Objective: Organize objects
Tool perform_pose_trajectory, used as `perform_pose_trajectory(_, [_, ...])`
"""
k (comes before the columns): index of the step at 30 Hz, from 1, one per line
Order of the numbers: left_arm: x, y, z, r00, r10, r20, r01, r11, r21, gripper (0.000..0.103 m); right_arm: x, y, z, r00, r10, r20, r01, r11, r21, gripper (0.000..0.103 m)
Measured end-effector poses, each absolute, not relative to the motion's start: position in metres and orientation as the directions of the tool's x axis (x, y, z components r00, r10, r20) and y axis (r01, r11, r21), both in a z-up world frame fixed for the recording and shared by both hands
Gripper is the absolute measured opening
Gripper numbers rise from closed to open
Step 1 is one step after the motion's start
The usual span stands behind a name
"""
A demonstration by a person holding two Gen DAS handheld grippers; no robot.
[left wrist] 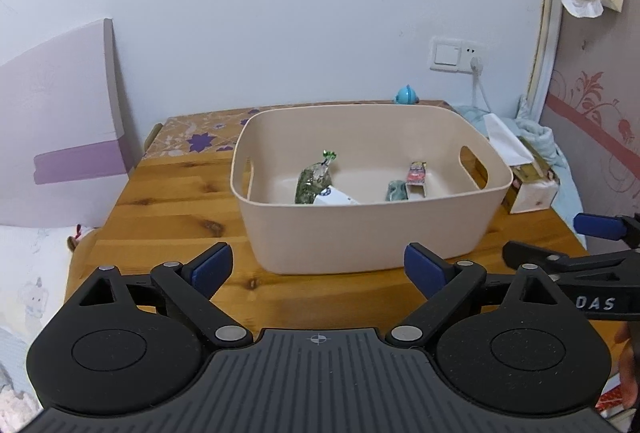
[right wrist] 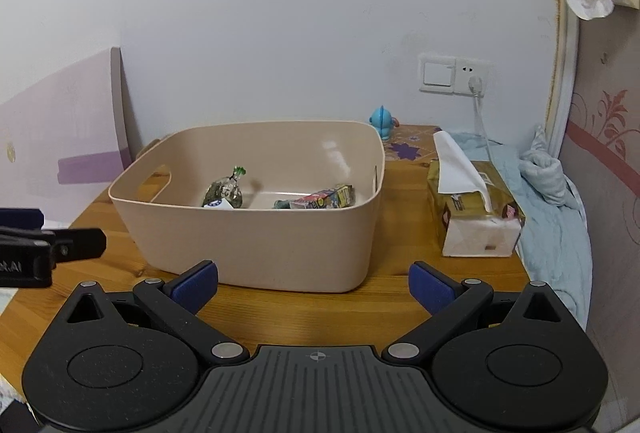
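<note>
Black left gripper with blue pads [left wrist: 318, 269] and its matching right gripper [right wrist: 314, 285], both spread wide, both empty.

Hovering over a knotty pine tabletop [left wrist: 168, 217] just short of a beige plastic bin with cut-out handles [left wrist: 360, 233]. Holding inside (partly hidden by the near wall): a clear bag of greenish bits tied at the top [left wrist: 314, 177], a small white carton [left wrist: 334, 198], a colourful little printed box [right wrist: 328, 197]. Beside the bin, a gold tissue box [right wrist: 476, 217].
</note>
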State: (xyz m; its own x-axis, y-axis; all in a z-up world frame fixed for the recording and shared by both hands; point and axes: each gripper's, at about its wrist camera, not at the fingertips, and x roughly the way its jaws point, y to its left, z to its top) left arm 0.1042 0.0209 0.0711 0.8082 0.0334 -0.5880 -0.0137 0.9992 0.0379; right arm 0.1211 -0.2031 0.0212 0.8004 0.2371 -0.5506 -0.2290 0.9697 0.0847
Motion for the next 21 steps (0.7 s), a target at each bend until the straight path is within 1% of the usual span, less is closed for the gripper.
perform_pose_trajectory(4, [0.095, 0.019, 0.065, 0.817, 0.079, -0.571, -0.037, 0.996, 0.085, 0.095, 0.107, -0.204, 0.022, 0.816, 0.234, -0.529, -0.223, 0.971, 0.086, 0.103])
perform_pose_trajectory(9, [0.079, 0.027, 0.06, 0.816, 0.047, -0.575, -0.048, 0.999, 0.014, 0.095, 0.092, -0.201, 0.024, 0.827, 0.229, -0.514, -0.229, 0.971, 0.063, 0.103])
perform_pose_trajectory(16, [0.057, 0.028, 0.062, 0.823, 0.024, -0.568, -0.032, 0.999, -0.004, 0.095, 0.072, -0.196, 0.032, 0.85, 0.213, -0.483, -0.239, 0.971, 0.009, 0.103])
perform_pose_trajectory(21, [0.05, 0.03, 0.062, 0.815, 0.009, -0.579, -0.017, 1.0, -0.008, 0.095, 0.06, -0.197, 0.032, 0.849, 0.219, -0.482, -0.241, 0.971, 0.017, 0.103])
